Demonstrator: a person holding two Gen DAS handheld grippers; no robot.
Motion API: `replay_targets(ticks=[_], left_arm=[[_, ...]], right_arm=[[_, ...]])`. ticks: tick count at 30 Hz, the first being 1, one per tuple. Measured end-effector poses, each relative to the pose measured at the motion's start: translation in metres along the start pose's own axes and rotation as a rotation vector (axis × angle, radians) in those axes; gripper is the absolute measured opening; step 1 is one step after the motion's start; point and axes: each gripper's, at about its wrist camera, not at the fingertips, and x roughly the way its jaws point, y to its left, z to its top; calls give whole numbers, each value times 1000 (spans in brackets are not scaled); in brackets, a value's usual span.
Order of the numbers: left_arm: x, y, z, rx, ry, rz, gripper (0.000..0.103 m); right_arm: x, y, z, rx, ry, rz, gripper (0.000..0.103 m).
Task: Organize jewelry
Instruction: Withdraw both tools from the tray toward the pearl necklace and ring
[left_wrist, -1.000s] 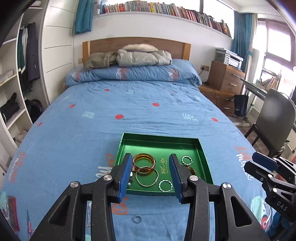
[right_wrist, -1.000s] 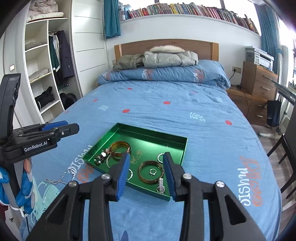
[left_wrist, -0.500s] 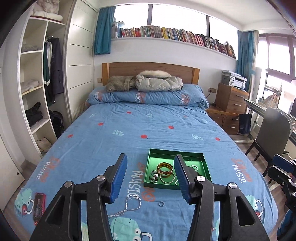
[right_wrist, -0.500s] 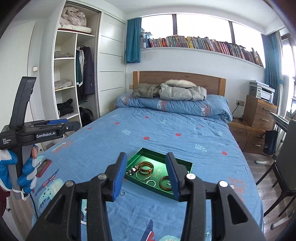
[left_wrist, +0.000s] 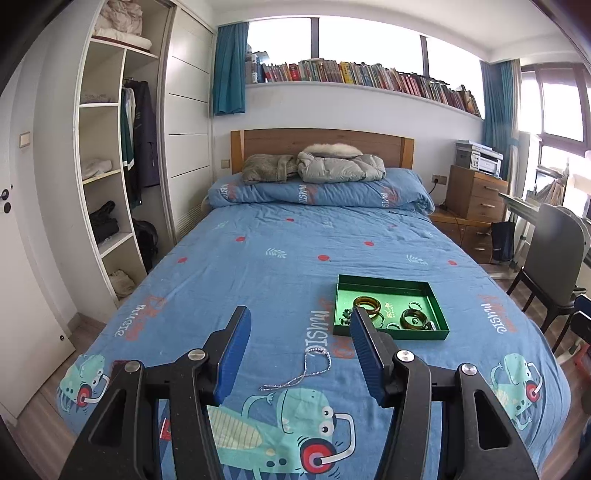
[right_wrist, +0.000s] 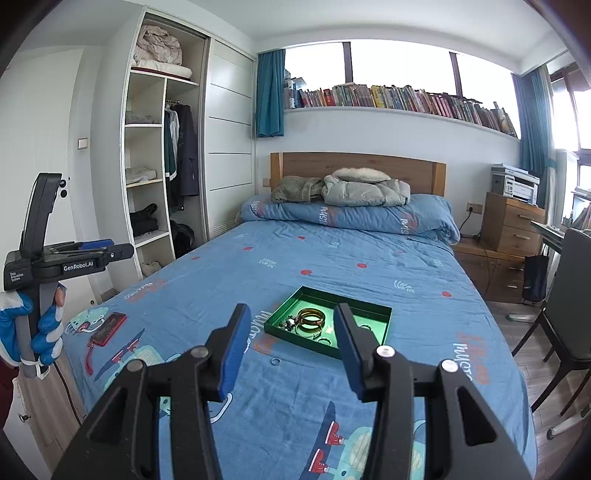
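A green tray (left_wrist: 439, 302) lies on the blue bed and holds amber bangles (left_wrist: 366, 305), thin rings and small dark pieces. It also shows in the right wrist view (right_wrist: 384, 321). A silver chain necklace (left_wrist: 299, 374) lies loose on the cover in front of the tray. A small ring (right_wrist: 275, 362) lies loose on the cover near the tray. My left gripper (left_wrist: 301, 350) is open and empty, well back from the tray above the foot of the bed. My right gripper (right_wrist: 291, 345) is open and empty, also well back.
A red phone (right_wrist: 108, 328) lies at the bed's left edge. A wardrobe with open shelves (left_wrist: 110, 184) stands left of the bed. A chair (left_wrist: 554, 254), desk and wooden drawers (left_wrist: 476, 195) stand on the right. Jackets (left_wrist: 332, 166) lie on the folded duvet at the head.
Both grippers have pulled back and up from just above the tray to the foot of the bed. Both stay open and empty. The tray's contents have not moved.
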Motion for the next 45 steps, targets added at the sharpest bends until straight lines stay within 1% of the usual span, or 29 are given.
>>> replay_targets(ticks=[2,4,6,10,13,15,21,25,28,31,35,45], left_arm=[[-9,1,-12,7,-4,0,56],[-15,-1,-23,14,-4,17,57],[-21,-3,-34,9,-5,-5,59],[-29,-9,-52,24,-11,-22,59],[-31,-12,-60,27,-10,-34,59],[-30,-14,-64,43,-20,-28,59],[-23,-18,-71,76,-25,-27,59],[-10,-17,-73,74,-12,-38,59],[3,-18,-75,85,-8,-23,60],[20,-17,-76,95,8,-21,63],[45,-15,-77,93,31,-13,63],[98,-15,-82,93,89,-9,64]], right_arm=[[-9,4,-8,12,-3,-3,45],[-14,6,-14,20,0,-14,45],[-18,6,-20,32,-3,-12,45],[-21,7,-33,51,4,-18,45],[-19,7,-41,58,6,-39,45],[-16,7,-46,69,9,-48,45],[4,1,-59,108,33,-62,45],[24,1,-64,112,62,-61,45],[38,3,-68,104,82,-61,45],[54,4,-72,98,99,-54,45],[77,6,-76,80,122,-48,45],[125,4,-86,63,148,-30,45]])
